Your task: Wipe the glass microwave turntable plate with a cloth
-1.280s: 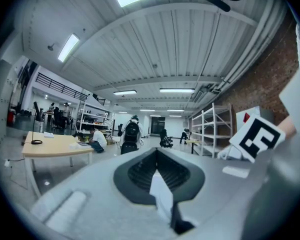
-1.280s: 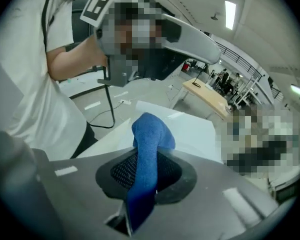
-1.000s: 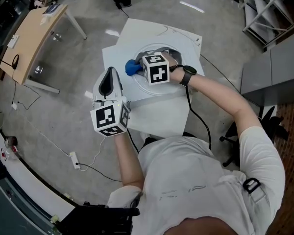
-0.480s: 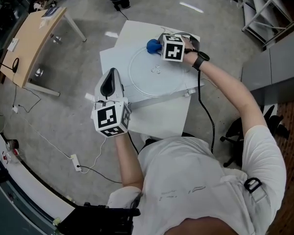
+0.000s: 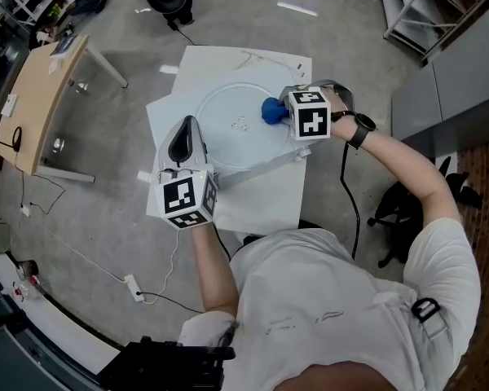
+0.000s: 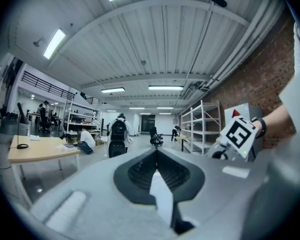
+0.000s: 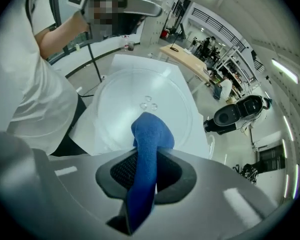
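Observation:
The round glass turntable plate [image 5: 228, 141] lies flat on a white table [image 5: 261, 190]; it also fills the middle of the right gripper view [image 7: 125, 104]. My right gripper [image 5: 279, 111] is shut on a blue cloth [image 5: 270, 109] and presses it onto the plate's right side. In its own view the cloth [image 7: 149, 134] hangs out of the jaws of the right gripper [image 7: 145, 169] onto the glass. My left gripper [image 5: 185, 130] sits at the plate's left rim with its jaws together, pointing level across the room [image 6: 157, 176]. I cannot tell whether it touches the plate.
A wooden desk [image 5: 41, 96] stands to the left on the concrete floor. A power strip [image 5: 135, 287] and cables lie near my feet. A grey cabinet [image 5: 464, 72] and metal shelving [image 5: 424, 6] are on the right, with a black chair base [image 5: 399, 210] below them.
My right gripper swept the blue cloth from the plate's middle to its far rim, then round to the right side. The left gripper has stayed in place.

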